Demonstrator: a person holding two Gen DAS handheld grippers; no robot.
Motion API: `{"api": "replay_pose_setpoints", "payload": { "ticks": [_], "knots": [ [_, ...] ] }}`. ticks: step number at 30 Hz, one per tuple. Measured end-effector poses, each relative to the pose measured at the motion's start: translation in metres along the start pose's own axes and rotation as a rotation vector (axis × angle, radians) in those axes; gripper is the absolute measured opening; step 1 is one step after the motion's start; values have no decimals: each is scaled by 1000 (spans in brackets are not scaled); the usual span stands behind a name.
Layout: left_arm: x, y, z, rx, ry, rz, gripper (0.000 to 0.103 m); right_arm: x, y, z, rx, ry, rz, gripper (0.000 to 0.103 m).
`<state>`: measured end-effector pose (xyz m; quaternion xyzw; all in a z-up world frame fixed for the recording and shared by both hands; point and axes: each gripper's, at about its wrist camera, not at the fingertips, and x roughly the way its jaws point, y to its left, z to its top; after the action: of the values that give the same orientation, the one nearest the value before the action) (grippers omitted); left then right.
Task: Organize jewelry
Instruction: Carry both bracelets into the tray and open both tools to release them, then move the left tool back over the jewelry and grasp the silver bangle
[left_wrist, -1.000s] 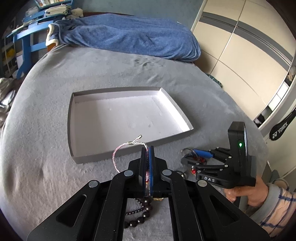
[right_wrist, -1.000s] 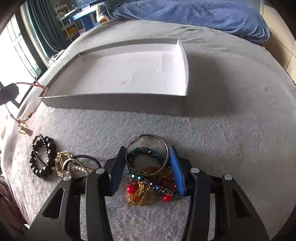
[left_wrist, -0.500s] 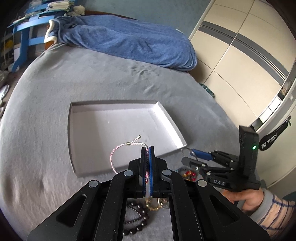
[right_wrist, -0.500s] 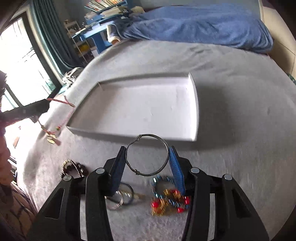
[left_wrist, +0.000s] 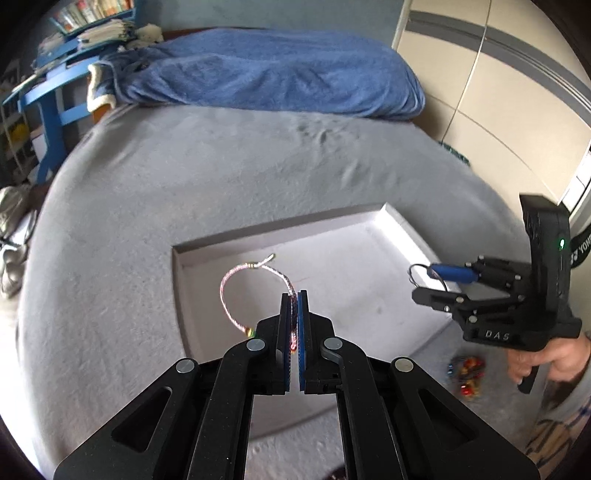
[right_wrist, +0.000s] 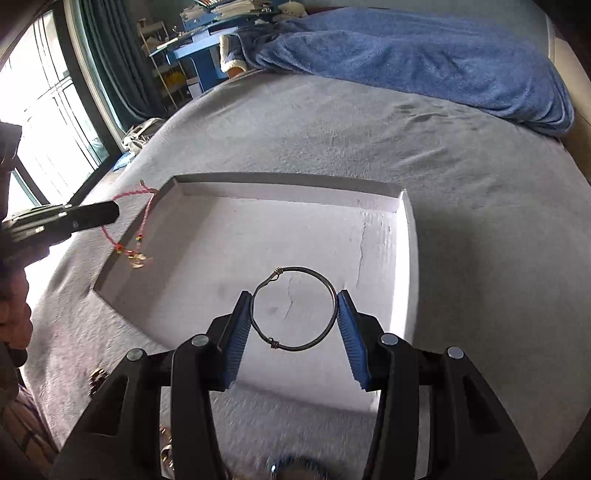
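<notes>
A shallow white tray (left_wrist: 400, 221) (right_wrist: 404, 236) lies on the grey bed. My left gripper (left_wrist: 293, 295) is shut on a pink braided cord bracelet (left_wrist: 229, 284), which loops up over the tray's left part; in the right wrist view that bracelet (right_wrist: 146, 218) hangs with small charms at the tray's left rim. My right gripper (right_wrist: 294, 306) is shut on a thin dark metal bangle (right_wrist: 295, 271), held across its width above the tray's near half. In the left wrist view the right gripper (left_wrist: 430, 284) hovers at the tray's right edge.
A heap of red, gold and blue beaded jewelry (left_wrist: 465, 373) lies on the grey cover right of the tray. More pieces (right_wrist: 98, 378) lie at the near left. A blue blanket (left_wrist: 266, 70) lies across the far end of the bed. Wardrobe doors (left_wrist: 498, 92) stand at the right.
Both grippers lifted off the jewelry pile and moved forward over the tray. The pink bracelet and the metal bangle came along in them. The tray now fills the near view.
</notes>
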<state>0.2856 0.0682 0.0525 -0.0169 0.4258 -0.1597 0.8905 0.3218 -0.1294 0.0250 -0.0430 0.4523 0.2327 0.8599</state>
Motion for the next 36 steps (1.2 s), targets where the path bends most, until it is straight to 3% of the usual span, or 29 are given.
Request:
{"api": "replay_pose_setpoints", "payload": {
  "ticks": [12,13,16,19,20,26,29,36],
  "knots": [
    [59,5,-26,15,126,47,4,42,-11,1,-7,54,-53,47],
    [60,5,-26,11,130,51,7,43,-11,0,-7,54,-55,47],
    [56,5,-27,-4,122,79,36,43,-10,-2,-20,49,-67,47],
    [44,0,-27,-3,85,75,47,36,-8,-2,-20,31,-78,51],
    [37,-3,-26,4,65,81,53,32,-8,0,-14,19,-77,56],
    [6,-15,-29,-12,3,77,54,-5,-9,3,41,-87,-65,62],
    [-9,-21,-34,-18,-27,102,78,-27,-9,1,46,-129,-74,69],
    [-38,-31,-53,-68,-78,115,78,-60,-17,-20,131,-173,-71,71]
  ]
}}
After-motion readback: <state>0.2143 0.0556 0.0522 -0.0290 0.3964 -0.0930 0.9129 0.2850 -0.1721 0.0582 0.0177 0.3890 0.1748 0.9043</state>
